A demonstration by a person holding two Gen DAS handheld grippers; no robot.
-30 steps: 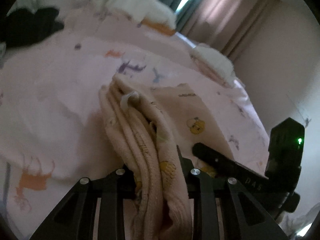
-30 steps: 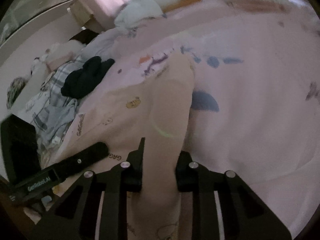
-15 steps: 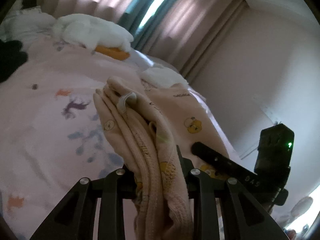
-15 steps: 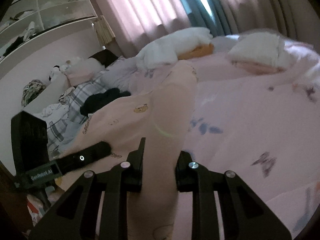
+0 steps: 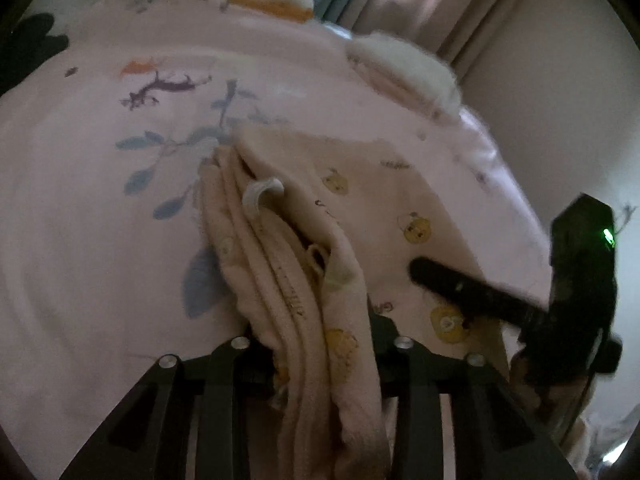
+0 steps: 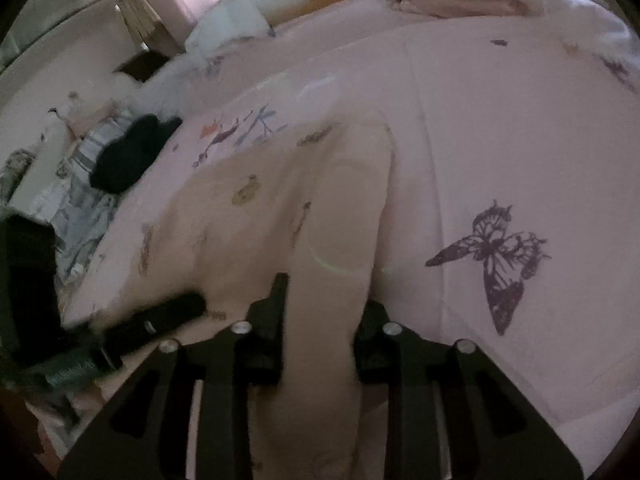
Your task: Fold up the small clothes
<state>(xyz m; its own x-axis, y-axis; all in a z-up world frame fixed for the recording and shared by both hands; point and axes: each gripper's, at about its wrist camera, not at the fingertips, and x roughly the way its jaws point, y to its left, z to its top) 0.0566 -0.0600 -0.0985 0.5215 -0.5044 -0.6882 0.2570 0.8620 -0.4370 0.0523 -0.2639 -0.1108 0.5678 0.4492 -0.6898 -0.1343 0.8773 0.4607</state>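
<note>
A: Left wrist view?
B: Left gripper (image 5: 320, 344) had just been opening, bunched beige garment (image 5: 304, 280) between its jaws at lower centre; grip or release, couldn't tell. Garment lay over the pink bedspread (image 5: 100, 220).
A: Right wrist view?
B: Right gripper (image 6: 320, 320) opening too, garment fold (image 6: 336, 240) between; hold unclear.
</note>
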